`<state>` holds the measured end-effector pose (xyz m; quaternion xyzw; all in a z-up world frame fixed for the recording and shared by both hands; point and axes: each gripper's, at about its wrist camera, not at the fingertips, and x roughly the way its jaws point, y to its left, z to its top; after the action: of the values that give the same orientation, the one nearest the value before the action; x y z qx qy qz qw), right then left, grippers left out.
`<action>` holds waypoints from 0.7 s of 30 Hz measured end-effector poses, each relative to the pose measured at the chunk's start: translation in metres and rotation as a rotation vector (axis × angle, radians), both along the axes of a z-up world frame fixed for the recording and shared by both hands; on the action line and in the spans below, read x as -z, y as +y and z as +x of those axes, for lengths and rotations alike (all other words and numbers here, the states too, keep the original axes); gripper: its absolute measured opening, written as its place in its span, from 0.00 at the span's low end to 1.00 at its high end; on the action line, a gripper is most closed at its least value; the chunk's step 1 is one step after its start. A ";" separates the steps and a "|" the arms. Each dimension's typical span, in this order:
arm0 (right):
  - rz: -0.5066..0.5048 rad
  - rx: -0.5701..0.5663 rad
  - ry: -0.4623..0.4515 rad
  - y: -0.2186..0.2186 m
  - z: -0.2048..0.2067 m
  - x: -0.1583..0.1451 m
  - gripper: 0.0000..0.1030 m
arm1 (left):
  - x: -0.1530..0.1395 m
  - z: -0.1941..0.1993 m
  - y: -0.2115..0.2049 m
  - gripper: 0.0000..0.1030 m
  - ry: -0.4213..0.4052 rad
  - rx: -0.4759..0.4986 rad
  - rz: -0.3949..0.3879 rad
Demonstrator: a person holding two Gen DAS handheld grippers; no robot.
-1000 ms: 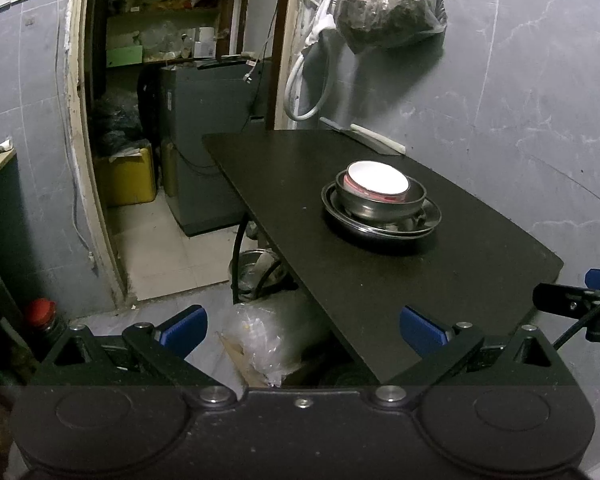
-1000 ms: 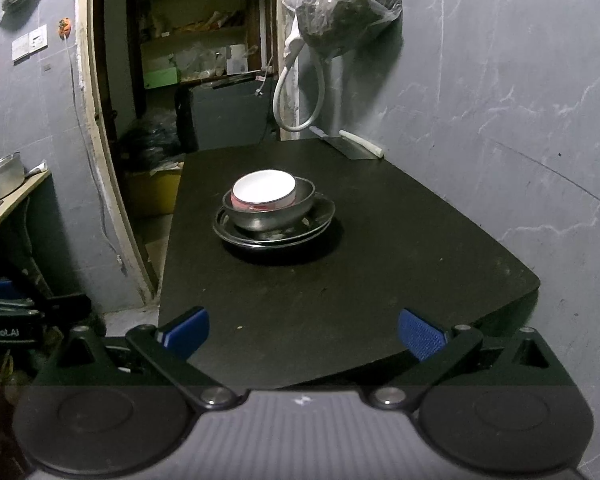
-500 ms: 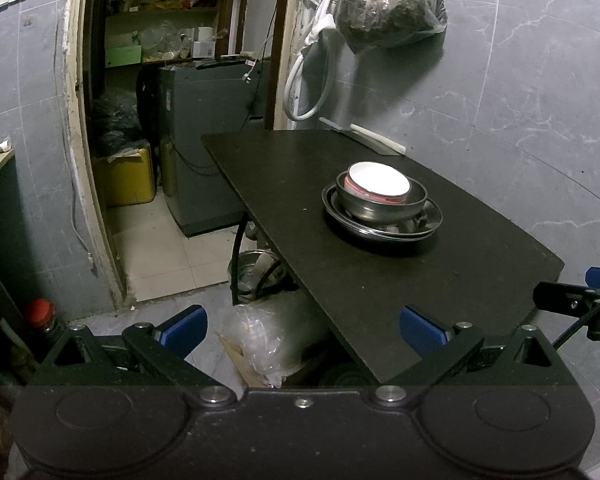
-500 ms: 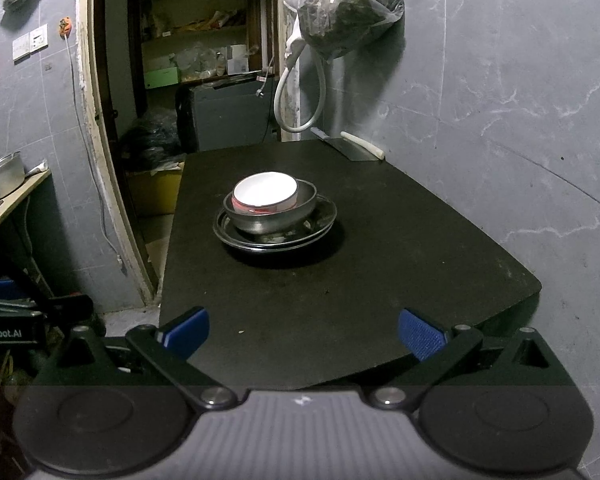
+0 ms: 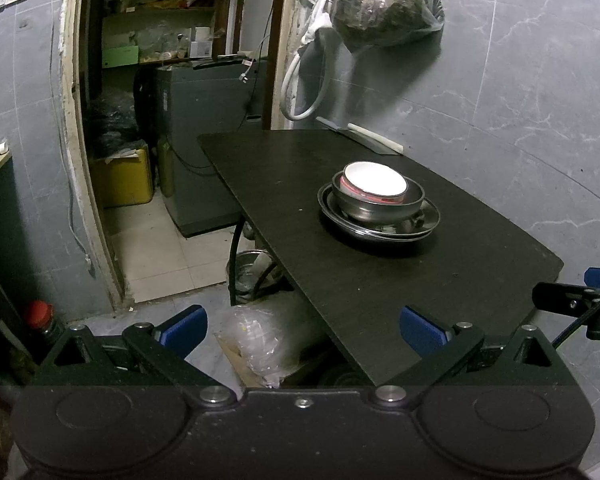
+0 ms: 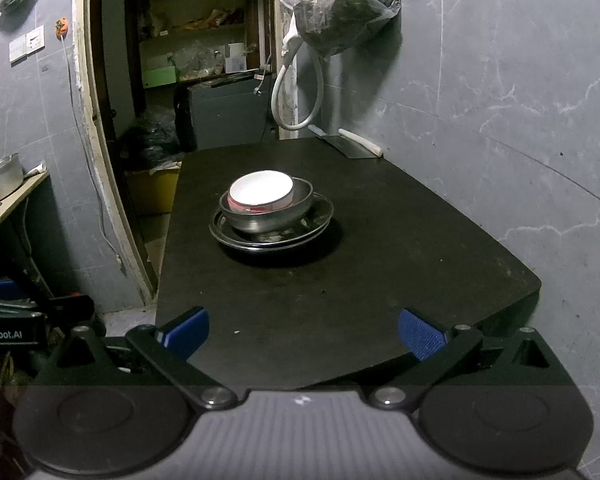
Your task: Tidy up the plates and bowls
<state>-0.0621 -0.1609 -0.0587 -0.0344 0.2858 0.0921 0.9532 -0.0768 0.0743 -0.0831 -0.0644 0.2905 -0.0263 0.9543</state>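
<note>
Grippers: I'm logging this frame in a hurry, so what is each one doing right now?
Left gripper: open, holding nothing, short of the table.
Right gripper: open, holding nothing, over the table's near edge.

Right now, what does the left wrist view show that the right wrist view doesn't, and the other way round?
Only the left wrist view: the floor beside the table, with a plastic bag, a red-capped bottle and the right tool at the frame edge.
Only the right wrist view: a metal pot on a side counter, and the left tool's body at the left edge.
Both: the table, the stack of white bowl in steel bowl on plates, and a knife at the wall. Both tools are open and empty.
</note>
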 end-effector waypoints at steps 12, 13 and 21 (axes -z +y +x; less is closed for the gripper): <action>0.001 0.002 0.004 0.000 0.000 0.000 1.00 | 0.000 0.001 -0.001 0.99 0.000 0.003 0.001; 0.001 0.002 0.004 0.000 0.000 0.000 1.00 | 0.000 0.001 -0.001 0.99 0.000 0.004 0.001; 0.001 0.002 0.003 0.000 0.000 0.000 1.00 | 0.001 0.002 0.000 0.99 -0.002 0.006 0.002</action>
<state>-0.0621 -0.1614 -0.0584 -0.0334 0.2870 0.0916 0.9530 -0.0750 0.0740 -0.0837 -0.0625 0.2900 -0.0289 0.9546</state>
